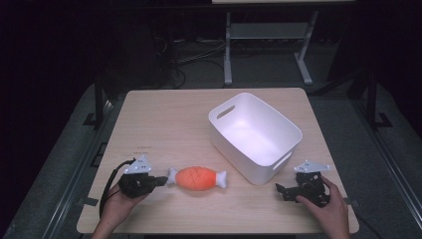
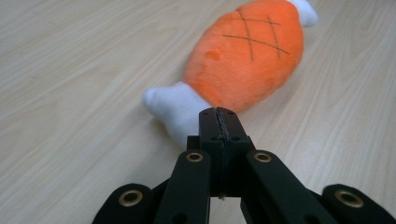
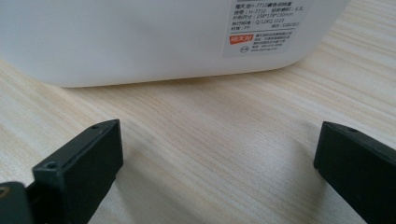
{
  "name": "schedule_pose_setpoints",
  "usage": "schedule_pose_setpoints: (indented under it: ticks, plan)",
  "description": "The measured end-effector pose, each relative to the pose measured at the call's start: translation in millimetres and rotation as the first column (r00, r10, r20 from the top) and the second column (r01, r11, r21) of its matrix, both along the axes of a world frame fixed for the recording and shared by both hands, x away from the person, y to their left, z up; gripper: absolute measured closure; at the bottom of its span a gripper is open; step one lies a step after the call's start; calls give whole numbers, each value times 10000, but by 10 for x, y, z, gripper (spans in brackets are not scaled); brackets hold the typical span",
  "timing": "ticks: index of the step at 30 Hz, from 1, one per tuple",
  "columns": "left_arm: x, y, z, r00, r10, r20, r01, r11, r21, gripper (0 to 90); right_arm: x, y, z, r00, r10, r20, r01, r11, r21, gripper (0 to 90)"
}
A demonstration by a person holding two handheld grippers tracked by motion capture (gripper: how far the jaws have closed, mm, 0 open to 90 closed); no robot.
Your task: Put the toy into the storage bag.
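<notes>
Where counted: one plush drumstick (image 1: 197, 179) (orange), one bin (image 1: 255, 135), two claws.

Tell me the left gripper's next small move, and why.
Probably open the left gripper and ease it forward around the toy's white end. Its jaws are shut against each other with nothing between them, just short of that end, so the toy lies ungripped on the table. The bin stands open beside it.
</notes>
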State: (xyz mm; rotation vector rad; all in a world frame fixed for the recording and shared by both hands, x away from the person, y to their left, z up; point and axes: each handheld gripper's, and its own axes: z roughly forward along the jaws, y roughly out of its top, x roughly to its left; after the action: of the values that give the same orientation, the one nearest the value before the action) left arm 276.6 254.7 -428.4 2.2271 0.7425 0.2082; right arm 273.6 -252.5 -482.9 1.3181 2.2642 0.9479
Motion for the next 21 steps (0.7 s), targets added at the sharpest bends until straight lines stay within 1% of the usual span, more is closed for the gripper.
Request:
schedule_pose_setpoints:
  ticks: [4, 7, 8, 10, 16, 17, 21]
  plan:
    - [8, -96, -66, 9995, -232, -235, 237, 9995, 201, 897, 0, 0, 0, 10000, 1, 0, -1, 10000, -2, 7]
    - [34, -167, -133, 9989, -335, -338, 355, 9976, 591, 897, 0, 0, 0, 10000, -2, -2, 2, 10000, 1, 7]
    - [48, -184, -150, 9987, -344, -362, 368, 9972, 659, 897, 0, 0, 0, 10000, 0, -1, 0, 10000, 0, 7]
    - [74, -204, -167, 9988, -297, -384, 325, 9966, 761, 897, 0, 0, 0, 10000, -1, 0, 1, 10000, -1, 7]
    - [157, -237, -178, 9996, -114, -265, 138, 9957, 912, 897, 0, 0, 0, 10000, -1, -1, 1, 10000, 0, 7]
    - [168, -239, -178, 9995, -88, -306, 116, 9953, 957, 897, 0, 0, 0, 10000, -1, -1, 1, 10000, 1, 7]
    - [232, -252, -175, 9997, 25, -254, 0, 9953, 968, 897, 0, 0, 0, 10000, -2, 0, 2, 10000, 2, 7]
